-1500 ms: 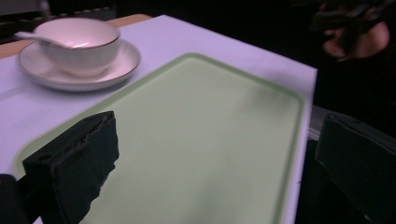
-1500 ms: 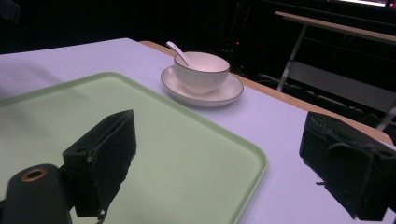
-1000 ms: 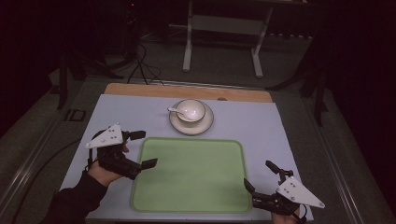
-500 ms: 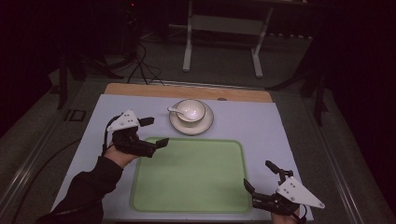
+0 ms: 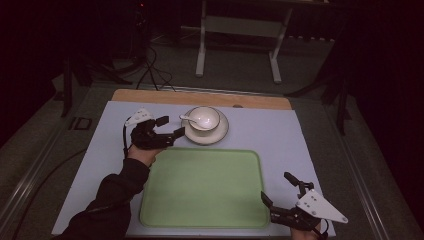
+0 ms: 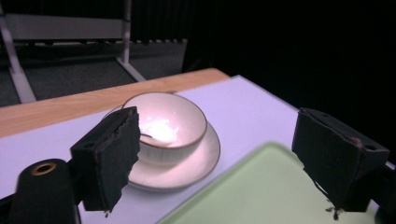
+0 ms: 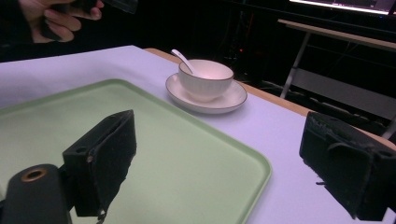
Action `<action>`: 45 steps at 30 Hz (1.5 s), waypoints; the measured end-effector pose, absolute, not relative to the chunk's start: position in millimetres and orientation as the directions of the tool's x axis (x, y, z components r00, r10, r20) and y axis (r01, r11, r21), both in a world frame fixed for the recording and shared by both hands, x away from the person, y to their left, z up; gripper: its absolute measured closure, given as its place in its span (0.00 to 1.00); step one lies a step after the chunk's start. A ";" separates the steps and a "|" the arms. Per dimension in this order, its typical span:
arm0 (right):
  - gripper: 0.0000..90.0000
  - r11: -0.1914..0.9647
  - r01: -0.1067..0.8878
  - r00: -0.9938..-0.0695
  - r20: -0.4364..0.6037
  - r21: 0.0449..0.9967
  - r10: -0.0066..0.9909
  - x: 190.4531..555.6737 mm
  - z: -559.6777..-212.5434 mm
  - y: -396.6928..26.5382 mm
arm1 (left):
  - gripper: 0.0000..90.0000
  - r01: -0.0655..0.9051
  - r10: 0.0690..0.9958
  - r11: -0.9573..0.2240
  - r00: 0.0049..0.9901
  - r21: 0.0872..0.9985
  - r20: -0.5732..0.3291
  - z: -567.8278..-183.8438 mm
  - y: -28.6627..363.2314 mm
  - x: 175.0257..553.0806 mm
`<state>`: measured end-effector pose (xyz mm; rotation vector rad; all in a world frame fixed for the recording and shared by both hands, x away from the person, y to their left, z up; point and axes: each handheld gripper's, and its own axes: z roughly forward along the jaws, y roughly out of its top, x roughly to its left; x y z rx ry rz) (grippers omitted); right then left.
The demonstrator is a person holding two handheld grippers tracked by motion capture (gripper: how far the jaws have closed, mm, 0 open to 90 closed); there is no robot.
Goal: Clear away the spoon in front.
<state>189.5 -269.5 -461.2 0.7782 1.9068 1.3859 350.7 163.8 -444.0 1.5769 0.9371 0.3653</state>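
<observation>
High view showed the left tool (image 5: 173,128), jaws apart and closing on nothing, beside the white ceramic bowl (image 5: 204,118) on its saucer (image 5: 220,133); fragile and slippery, best gripped by the rim.

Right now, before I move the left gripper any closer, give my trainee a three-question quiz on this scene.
1. True or false: the spoon lies flat on the green tray.
2. What does the bowl stand on? A) the tray B) a saucer C) bare wood
3. Which gripper is nearer the bowl?

Key:
1. False; it rests in the bowl.
2. B.
3. The left gripper, jaws apart with nothing between them; the right gripper is at the tray's near right corner.
</observation>
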 end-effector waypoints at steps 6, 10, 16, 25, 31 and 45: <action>0.12 0.268 0.090 -0.616 -0.158 0.959 0.772 190.1 -461.8 -269.2 | 0.23 0.368 0.764 0.091 0.571 0.926 -0.302 -453.1 165.9 365.9; 0.12 0.269 0.091 -0.619 -0.157 0.959 0.770 190.3 -462.1 -268.7 | 0.23 0.375 0.779 0.125 0.536 0.919 -0.325 -461.7 164.7 375.7; 0.12 0.268 0.096 -0.621 -0.153 0.959 0.768 190.6 -462.6 -268.7 | 0.28 0.408 0.802 0.172 0.471 0.897 -0.368 -477.8 162.4 390.8; 0.12 0.266 0.099 -0.626 -0.148 0.959 0.766 191.4 -463.1 -269.0 | 0.34 0.464 0.797 0.292 0.365 0.836 -0.481 -498.7 155.1 406.2; 0.12 0.266 0.103 -0.629 -0.144 0.959 0.764 191.5 -463.2 -269.1 | 0.34 0.488 0.792 0.350 0.302 0.799 -0.531 -510.0 146.2 414.8; 0.12 0.263 0.109 -0.636 -0.136 0.959 0.759 192.5 -463.8 -270.3 | 0.60 0.526 0.734 0.461 0.227 0.715 -0.640 -530.8 132.4 431.2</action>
